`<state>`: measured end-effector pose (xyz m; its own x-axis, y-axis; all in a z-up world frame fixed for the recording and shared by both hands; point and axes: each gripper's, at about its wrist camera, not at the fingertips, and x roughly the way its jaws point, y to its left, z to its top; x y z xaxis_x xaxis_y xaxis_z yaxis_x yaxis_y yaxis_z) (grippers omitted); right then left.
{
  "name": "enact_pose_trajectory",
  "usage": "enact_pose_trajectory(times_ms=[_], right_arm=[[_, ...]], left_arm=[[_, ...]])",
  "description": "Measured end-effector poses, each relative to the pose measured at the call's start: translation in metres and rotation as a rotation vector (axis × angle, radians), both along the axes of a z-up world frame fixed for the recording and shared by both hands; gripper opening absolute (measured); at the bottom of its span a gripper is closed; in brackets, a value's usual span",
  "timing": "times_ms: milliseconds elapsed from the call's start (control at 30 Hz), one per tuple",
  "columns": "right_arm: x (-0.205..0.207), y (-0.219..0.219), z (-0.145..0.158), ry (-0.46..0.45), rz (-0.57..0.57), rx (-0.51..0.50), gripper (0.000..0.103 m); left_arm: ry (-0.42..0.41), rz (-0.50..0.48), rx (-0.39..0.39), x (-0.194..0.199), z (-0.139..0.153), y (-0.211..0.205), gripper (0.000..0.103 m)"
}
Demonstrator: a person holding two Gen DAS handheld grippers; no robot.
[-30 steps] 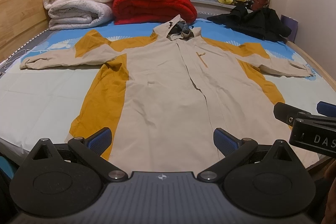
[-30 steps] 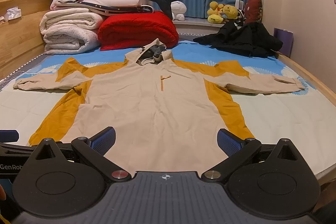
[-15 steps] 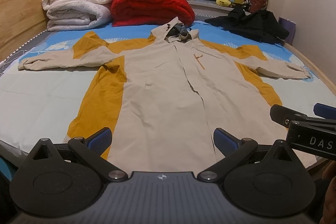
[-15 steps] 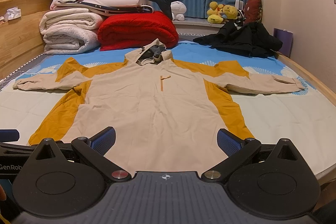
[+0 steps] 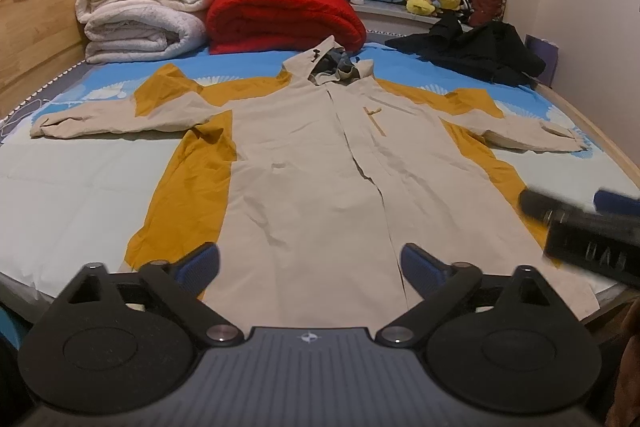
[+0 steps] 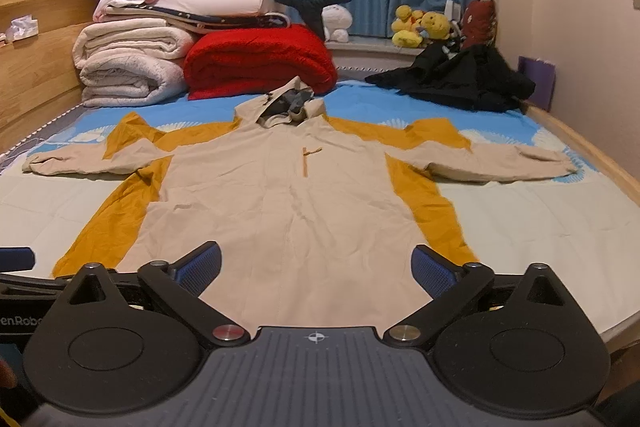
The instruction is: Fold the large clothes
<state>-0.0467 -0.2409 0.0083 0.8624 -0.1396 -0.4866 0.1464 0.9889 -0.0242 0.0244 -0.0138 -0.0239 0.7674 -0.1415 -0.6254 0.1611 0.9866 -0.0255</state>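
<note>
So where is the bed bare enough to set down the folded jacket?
Pale sheet right of the jacket, below its sleeve, and sheet on its left. The far end is crowded: blankets, red quilt, black clothes.

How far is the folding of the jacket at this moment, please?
Done: the beige and yellow jacket lies spread flat on the bed, both sleeves out. In hand: nothing; the left gripper and right gripper hover open above its hem, jaws just closing slightly. Left: every fold, sleeves and body.
</note>
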Motion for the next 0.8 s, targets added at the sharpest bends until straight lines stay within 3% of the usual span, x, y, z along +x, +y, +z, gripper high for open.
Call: enact_pose_trajectory(times_ms=[133,233,400,467,533,600,700,800], right_arm=[[-0.006,-0.01,0.012,-0.126,-0.066,-0.018,0.09],[-0.002,-0.025,0.022,-0.196,-0.108,-0.086,0.09],[0.029,-0.078,0.029,-0.173,-0.159,-0.092,0.09],[0.043,-0.101,0.022,-0.145,-0.19,-0.092,0.088],[0.056,-0.124,0.005,-0.096,-0.225,-0.082,0.075],[0.069,-0.141,-0.013,-0.019,-0.263,-0.074,0.054],[0.089,-0.164,-0.046,0.114,-0.297,0.004,0.049],[0.103,-0.178,-0.078,0.261,-0.353,0.084,0.048]], left_arm=[[-0.016,-0.012,0.002,0.01,0.006,0.006,0.07],[-0.001,-0.036,0.0,0.036,0.015,0.019,0.05],[0.022,-0.028,0.022,0.102,0.018,0.062,0.047],[0.06,-0.003,0.046,0.131,0.004,0.088,0.047],[0.125,0.024,0.091,0.152,-0.019,0.113,0.047],[0.235,0.115,0.101,0.168,-0.046,0.137,0.047],[0.376,0.205,-0.008,0.181,-0.079,0.165,0.047],[0.417,0.227,0.025,0.187,-0.096,0.173,0.047]])
